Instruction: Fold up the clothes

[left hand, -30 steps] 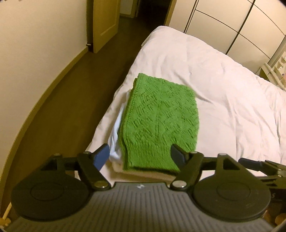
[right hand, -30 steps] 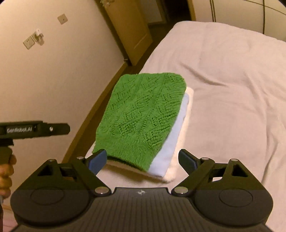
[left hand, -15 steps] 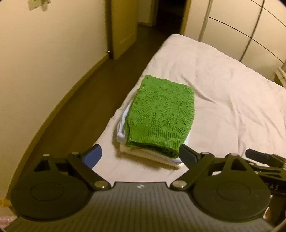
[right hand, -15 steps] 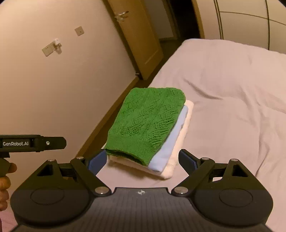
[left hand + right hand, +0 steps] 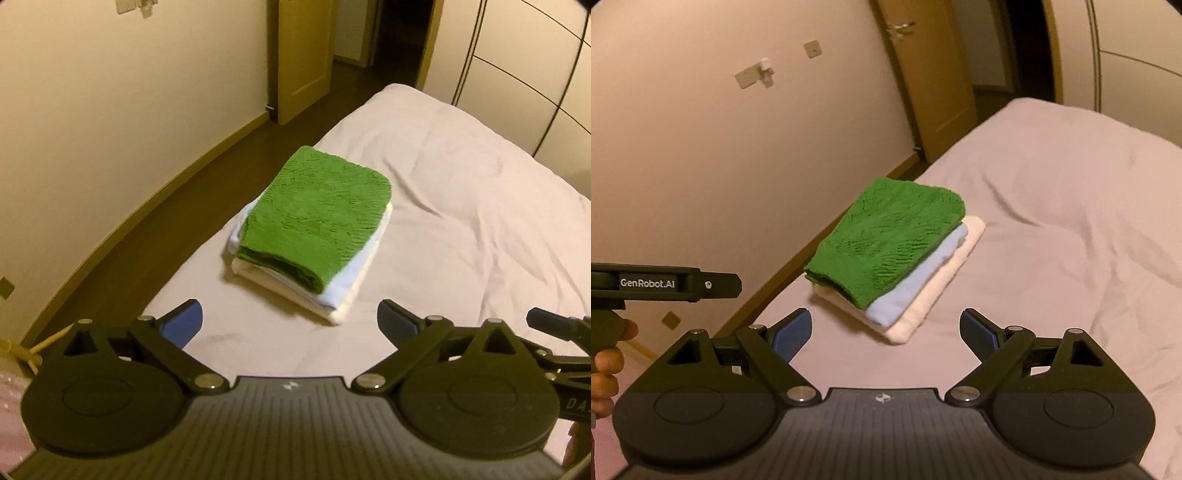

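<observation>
My left gripper [image 5: 290,323] stands wide open, holding nothing. My right gripper [image 5: 886,332] likewise: spread wide, empty. Both hover clear of the stack. The folded green knit [image 5: 317,218] lies on top of a pale blue garment [image 5: 916,288] and a white towel [image 5: 938,291], 3 layers, near the bed [image 5: 461,229] edge by the wall.

Cream walls [image 5: 110,110], brown floor [image 5: 177,206], open wooden door [image 5: 299,55]
</observation>
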Action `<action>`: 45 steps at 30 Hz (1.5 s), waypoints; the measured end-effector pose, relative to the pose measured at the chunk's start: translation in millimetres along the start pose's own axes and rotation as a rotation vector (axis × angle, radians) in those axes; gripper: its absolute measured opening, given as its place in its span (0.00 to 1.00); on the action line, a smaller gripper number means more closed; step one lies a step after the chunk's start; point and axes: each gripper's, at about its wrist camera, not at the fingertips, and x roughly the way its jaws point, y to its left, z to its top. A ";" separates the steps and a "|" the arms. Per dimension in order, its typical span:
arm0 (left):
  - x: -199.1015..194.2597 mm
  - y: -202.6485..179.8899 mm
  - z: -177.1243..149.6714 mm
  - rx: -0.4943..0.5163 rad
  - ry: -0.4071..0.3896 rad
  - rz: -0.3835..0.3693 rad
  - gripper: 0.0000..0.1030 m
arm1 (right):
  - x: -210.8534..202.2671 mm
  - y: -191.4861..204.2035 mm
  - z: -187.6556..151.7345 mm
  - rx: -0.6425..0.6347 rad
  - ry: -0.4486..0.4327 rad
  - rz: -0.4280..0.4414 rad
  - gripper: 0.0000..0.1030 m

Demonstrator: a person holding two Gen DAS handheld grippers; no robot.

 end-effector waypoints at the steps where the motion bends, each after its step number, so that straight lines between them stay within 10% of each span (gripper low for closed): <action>1: -4.1 -7.6 -4.3 -0.010 -0.004 0.006 0.99 | -6.0 -5.6 0.0 -0.013 0.000 0.005 0.86; 28: -96.8 -113.8 -82.2 -0.213 -0.127 0.268 0.99 | -81.8 -51.1 -4.1 -0.385 -0.067 -0.001 0.87; 45: -74.0 -144.9 -103.3 -0.380 0.006 0.255 0.99 | -45.2 -82.6 -2.0 -0.414 0.120 0.038 1.00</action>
